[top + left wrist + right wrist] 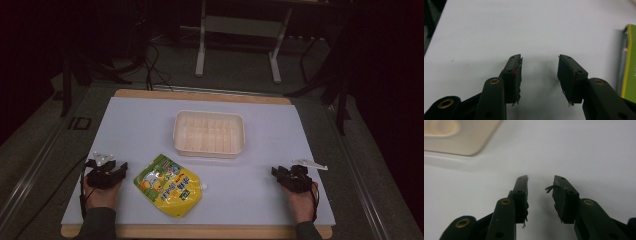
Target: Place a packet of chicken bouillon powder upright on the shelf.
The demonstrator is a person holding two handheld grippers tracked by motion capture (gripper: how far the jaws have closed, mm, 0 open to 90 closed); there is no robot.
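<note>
Two hand-held grippers rested near the table's front edge, the left hand-held gripper (118,169) and the right hand-held gripper (275,172) both with jaws apart and empty. Between them, nearer the left, lay a yellow spouted pouch (168,185), flat. It looked soft, slick and sloshy; a sealed edge seemed the safest grip.

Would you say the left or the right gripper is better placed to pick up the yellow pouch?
Left, probably. The left gripper sits open right beside the yellow pouch, while the right gripper rests farther off across bare table.
</note>
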